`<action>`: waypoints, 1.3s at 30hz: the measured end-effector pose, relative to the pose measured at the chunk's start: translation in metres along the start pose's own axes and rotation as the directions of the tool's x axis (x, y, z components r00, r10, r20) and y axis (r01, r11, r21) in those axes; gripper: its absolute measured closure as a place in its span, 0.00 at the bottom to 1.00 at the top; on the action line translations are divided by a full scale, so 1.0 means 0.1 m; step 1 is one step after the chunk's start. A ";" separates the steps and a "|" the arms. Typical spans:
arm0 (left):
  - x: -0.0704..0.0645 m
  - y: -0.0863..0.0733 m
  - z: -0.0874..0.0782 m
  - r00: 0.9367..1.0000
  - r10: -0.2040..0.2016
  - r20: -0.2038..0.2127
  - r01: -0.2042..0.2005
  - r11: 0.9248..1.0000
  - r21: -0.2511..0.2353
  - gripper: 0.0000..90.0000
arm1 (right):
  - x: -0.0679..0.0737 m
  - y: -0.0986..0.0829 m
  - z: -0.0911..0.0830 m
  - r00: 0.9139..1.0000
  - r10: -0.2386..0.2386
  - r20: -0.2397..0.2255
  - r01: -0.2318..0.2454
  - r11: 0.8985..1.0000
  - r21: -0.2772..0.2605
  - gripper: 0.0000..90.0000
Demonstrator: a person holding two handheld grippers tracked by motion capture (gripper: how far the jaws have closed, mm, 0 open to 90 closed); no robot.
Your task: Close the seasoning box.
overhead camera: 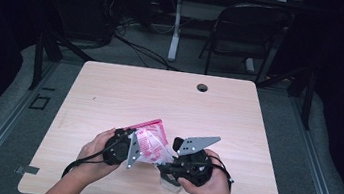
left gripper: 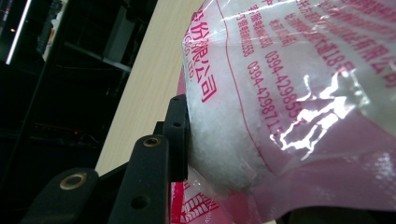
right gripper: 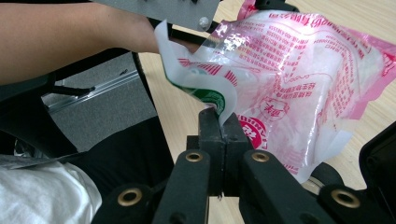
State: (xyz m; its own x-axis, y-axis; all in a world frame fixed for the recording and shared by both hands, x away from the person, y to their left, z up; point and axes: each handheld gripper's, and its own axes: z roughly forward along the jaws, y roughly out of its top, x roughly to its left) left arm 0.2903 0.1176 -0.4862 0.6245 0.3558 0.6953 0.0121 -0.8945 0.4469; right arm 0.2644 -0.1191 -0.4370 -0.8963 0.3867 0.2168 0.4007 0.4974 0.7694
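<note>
**Pulling a sealed bag taut between two grippers**

Holding the pink-printed plastic bag between both tools, we appear to be working at opening it or stretching its edge. Our right gripper has its jaws pressed together on a thin flap of the film, the green-and-white printed corner curling up just above the jaw tips; a pinch that narrow suits tearing or peeling rather than carrying. Our left gripper sits against the opposite side of the bag, one black jaw lying flat on the bulge of white granular contents. Its other jaw is hidden behind the film, so we judge it clamped on the bag but cannot confirm how firmly.

From the high view the bag hangs between the two grippers, just above the desk, lifted rather than resting. Its long axis runs roughly from the left gripper's jaws across to the right gripper's, with the pink sealed end pointing up and away from us, beyond the left gripper. The contents sag toward the left gripper's side, leaving slack film near the right.
</note>
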 end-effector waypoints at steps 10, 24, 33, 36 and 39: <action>0.01 0.09 -0.04 0.998 0.053 -0.044 -0.052 0.999 0.003 0.77 | 0.01 -0.02 -0.01 1.000 0.000 -0.012 0.001 1.000 0.016 1.00; -0.01 0.15 -0.03 0.993 0.090 -0.076 -0.089 0.996 0.013 0.77 | -0.05 -0.08 0.02 0.999 0.025 -0.021 -0.024 0.998 0.054 1.00; -0.01 0.18 -0.03 0.990 0.109 -0.087 -0.108 0.994 0.014 0.78 | -0.08 -0.10 0.01 0.999 0.034 -0.019 -0.033 0.998 0.058 1.00; -0.01 0.20 -0.03 0.989 0.112 -0.092 -0.111 0.994 0.013 0.78 | -0.08 -0.10 0.01 0.999 0.037 -0.017 -0.036 0.997 0.061 1.00; -0.02 0.20 -0.03 0.989 0.116 -0.093 -0.115 0.993 0.016 0.78 | -0.09 -0.10 0.00 0.999 0.038 -0.012 -0.037 0.997 0.065 1.00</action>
State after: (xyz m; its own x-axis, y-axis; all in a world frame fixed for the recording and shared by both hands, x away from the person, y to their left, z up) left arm 0.2874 0.0997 -0.4768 0.5461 0.2729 0.7920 -0.0478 -0.9337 0.3547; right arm 0.2682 -0.1274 -0.4472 -0.8827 0.3957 0.2534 0.4453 0.5323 0.7199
